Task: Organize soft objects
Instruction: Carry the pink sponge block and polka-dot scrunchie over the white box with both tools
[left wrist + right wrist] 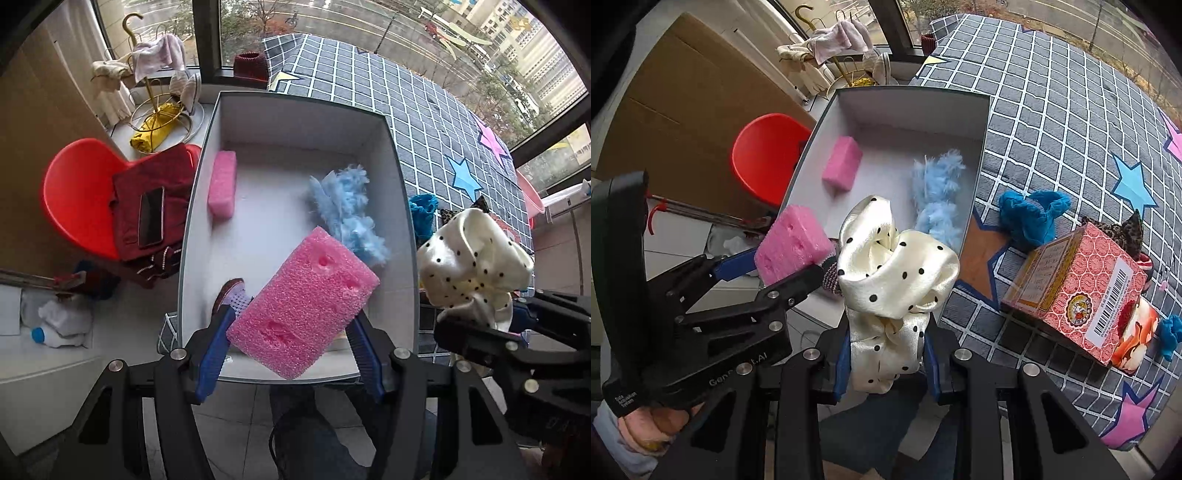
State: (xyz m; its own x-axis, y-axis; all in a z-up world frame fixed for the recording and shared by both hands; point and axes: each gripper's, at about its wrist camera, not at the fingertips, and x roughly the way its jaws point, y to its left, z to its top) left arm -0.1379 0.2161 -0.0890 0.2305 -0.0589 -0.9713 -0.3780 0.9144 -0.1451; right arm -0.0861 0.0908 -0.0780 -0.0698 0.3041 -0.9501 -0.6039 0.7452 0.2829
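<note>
Left gripper (291, 343): blue-padded jaws clamped on the two sides of a large pink rectangular foam sponge block (304, 301), held tilted over the near end of the open white cardboard box (295, 107). The block carries several dents on its upper face.

Right gripper (886, 354): jaws set narrow, pinching the lower folds of a cream satin scarf with black polka dots (894, 273). The bunched fabric billows above the fingertips, over the box's near right corner. From the left wrist view this scarf sits at 3 o'clock of the box.

Box contents: a small pink foam block (222, 183) against the left wall, at 10 o'clock of the box floor; a light blue feathery tuft (347, 212) along the right wall, at 2 o'clock. A maroon knitted item (231, 291) lies at the near left corner, partly hidden behind the left finger.

Outside the box, on the grey checked tablecloth with star patches (1071, 110): a crumpled teal cloth (1030, 216) just beside the box's right wall, and a red patterned carton with a barcode label (1082, 291) at 4 o'clock of it.

An orange plastic chair (79, 195) stands at 9 o'clock of the box.
</note>
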